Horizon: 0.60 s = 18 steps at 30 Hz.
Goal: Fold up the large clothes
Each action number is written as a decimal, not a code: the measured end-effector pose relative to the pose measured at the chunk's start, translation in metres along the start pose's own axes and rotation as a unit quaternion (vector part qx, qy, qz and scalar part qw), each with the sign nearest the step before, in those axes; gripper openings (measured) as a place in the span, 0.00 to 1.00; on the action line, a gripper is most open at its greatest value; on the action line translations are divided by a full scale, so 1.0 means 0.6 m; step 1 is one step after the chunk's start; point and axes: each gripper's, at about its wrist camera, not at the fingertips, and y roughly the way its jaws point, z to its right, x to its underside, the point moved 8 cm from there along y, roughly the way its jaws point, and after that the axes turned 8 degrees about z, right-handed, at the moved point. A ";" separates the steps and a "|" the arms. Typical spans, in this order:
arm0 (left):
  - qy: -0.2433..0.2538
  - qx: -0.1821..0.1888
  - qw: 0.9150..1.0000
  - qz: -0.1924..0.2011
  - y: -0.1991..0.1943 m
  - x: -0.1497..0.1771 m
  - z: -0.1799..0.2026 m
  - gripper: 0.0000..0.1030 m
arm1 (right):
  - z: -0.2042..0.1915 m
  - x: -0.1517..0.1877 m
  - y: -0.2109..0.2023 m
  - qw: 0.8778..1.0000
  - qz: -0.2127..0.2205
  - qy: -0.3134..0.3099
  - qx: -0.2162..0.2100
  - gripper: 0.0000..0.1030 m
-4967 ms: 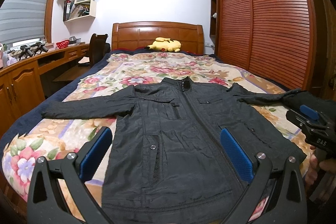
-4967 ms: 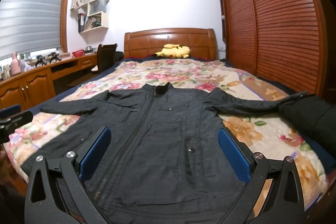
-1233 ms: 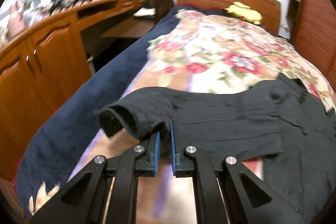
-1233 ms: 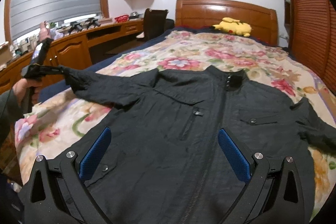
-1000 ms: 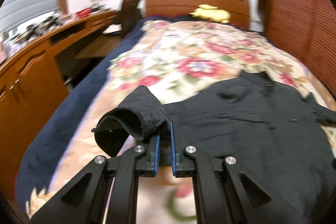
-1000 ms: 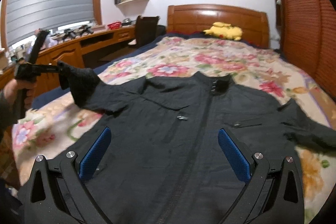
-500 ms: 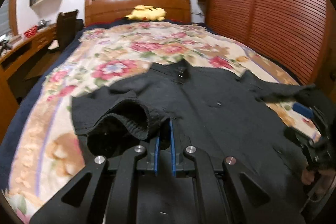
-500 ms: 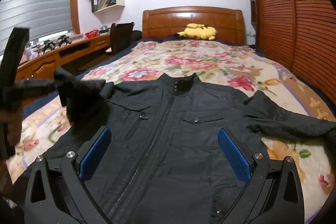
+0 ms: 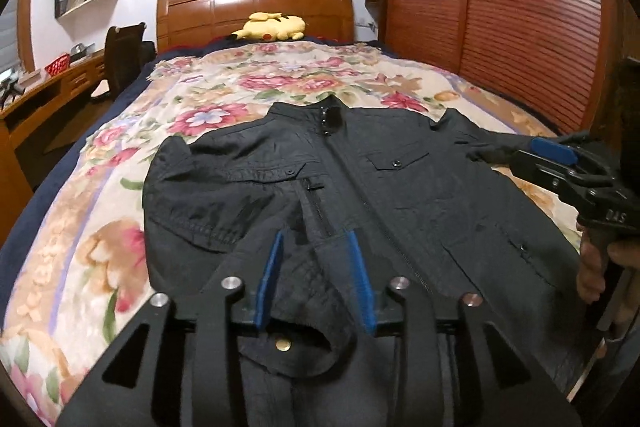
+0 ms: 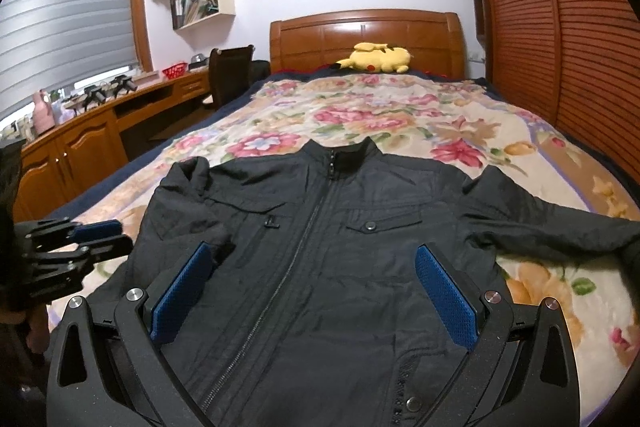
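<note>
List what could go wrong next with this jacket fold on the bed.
1. The left tongs have just been opening; the folded sleeve cuff lies loose between them and may snag as they withdraw.
2. The other sleeve is spread near the bed edge and may slip off.

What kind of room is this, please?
Most likely a bedroom: a bed with a wooden headboard, a tall wardrobe beside it, and a desk under the window.

Black grippers [image 9: 316,281] with blue pads [image 10: 446,295] (silver screws at the joints)
</note>
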 end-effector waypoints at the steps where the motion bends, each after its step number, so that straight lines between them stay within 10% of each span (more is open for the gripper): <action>1: -0.008 0.003 1.000 0.002 -0.004 0.005 -0.005 0.38 | 0.000 0.002 0.002 1.000 -0.002 0.000 0.000 1.00; 5: -0.028 -0.008 0.999 0.016 -0.016 0.028 -0.031 0.54 | -0.006 0.012 0.011 1.000 -0.012 0.003 -0.007 1.00; 18: -0.050 -0.049 0.997 0.036 -0.052 0.086 -0.119 0.58 | -0.091 0.040 0.034 0.998 -0.027 -0.015 -0.058 0.90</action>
